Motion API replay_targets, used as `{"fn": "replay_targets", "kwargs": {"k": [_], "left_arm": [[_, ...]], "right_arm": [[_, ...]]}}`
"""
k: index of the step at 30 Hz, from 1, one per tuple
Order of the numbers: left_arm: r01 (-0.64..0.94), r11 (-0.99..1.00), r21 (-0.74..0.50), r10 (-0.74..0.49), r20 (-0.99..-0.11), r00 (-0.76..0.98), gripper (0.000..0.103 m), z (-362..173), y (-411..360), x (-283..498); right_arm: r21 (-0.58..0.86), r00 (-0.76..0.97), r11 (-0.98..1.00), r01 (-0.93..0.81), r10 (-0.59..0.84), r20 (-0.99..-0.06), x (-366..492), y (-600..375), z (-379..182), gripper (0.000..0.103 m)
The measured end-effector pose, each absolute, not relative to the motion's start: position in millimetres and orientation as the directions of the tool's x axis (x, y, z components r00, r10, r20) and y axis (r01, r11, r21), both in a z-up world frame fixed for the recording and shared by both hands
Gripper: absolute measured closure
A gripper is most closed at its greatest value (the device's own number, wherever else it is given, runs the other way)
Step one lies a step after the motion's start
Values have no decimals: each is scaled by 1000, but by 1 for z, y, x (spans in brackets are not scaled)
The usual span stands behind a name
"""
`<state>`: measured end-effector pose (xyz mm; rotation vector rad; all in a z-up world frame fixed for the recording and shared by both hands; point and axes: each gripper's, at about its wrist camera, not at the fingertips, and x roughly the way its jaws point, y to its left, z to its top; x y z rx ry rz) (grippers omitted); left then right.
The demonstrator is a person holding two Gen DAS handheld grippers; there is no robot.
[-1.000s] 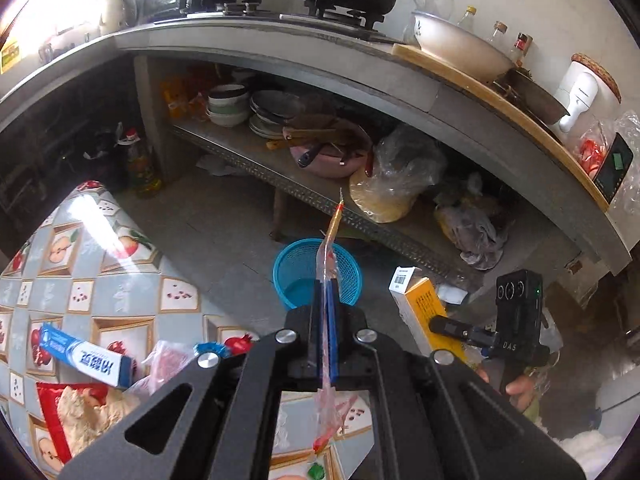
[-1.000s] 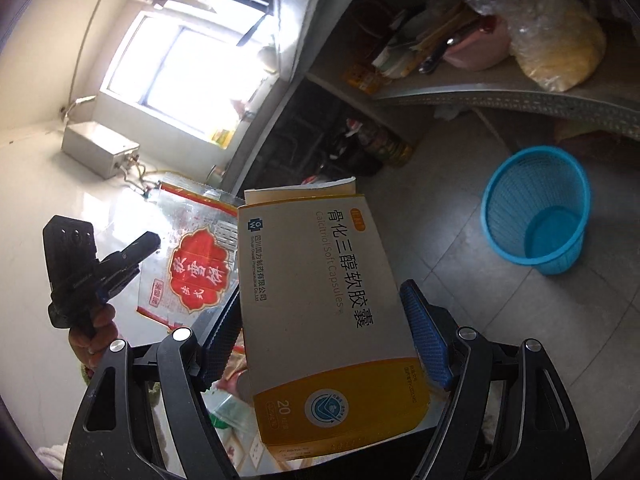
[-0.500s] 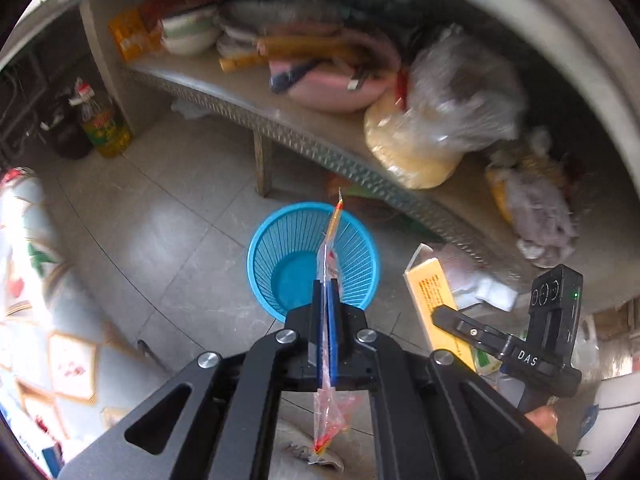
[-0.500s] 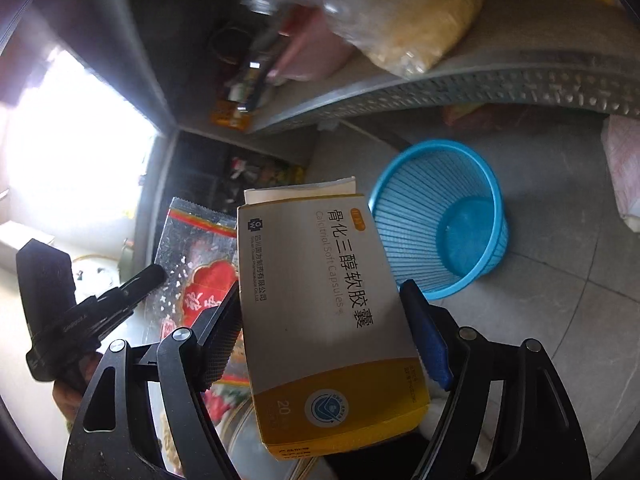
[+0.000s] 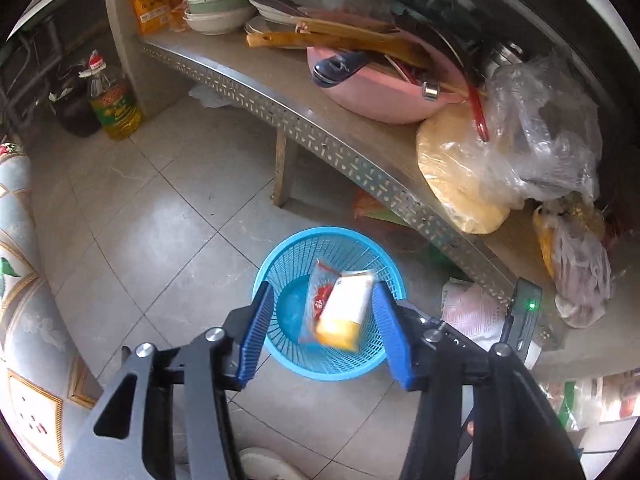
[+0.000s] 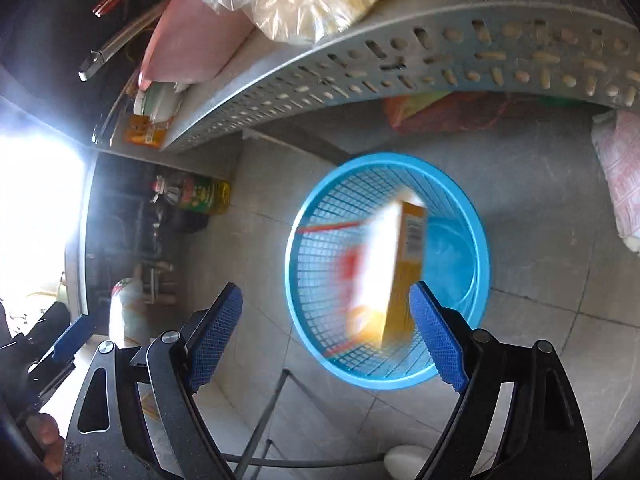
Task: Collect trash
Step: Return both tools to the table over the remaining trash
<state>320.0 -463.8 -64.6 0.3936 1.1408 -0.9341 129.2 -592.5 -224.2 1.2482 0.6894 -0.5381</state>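
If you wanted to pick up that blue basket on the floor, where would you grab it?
Probably the rim of the blue basket, coming straight down from above. It stands upright with its mouth open, and the thin edge would fit between the gripper's fingers, one inside and one outside. The near side looks easiest; the metal shelf crowds the far side.

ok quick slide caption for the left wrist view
Left gripper opening above the blue basket as a wrapper and yellow box drop in.
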Motion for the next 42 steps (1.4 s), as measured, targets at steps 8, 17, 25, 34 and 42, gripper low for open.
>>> {"fn": "replay_targets", "kwargs": {"k": [8,17,25,34,42], "left_arm": [[825,536,-179,-483,-866,126,41,-12,-417,304],[849,499,-172,-588,-787,185,22,73,-301,266],[850,509,-138,-601,-763,236,10,110,-197,228],[810,534,-241,-643,-738,205,6,115,-100,217],[738,628,-247,-628,-720,294,6,108,-37,226]], "right_arm": [[629,683,328,705,-75,-727,96,-568,-192,21],[507,663,503,700,-195,-723,67,-505,-113,20],[316,625,643,698,-330,-708,53,-441,-38,8],[311,713,771,555,-250,-655,50,-383,20,8],[379,749,856,352,-15,-662,82,-332,29,8]]}}
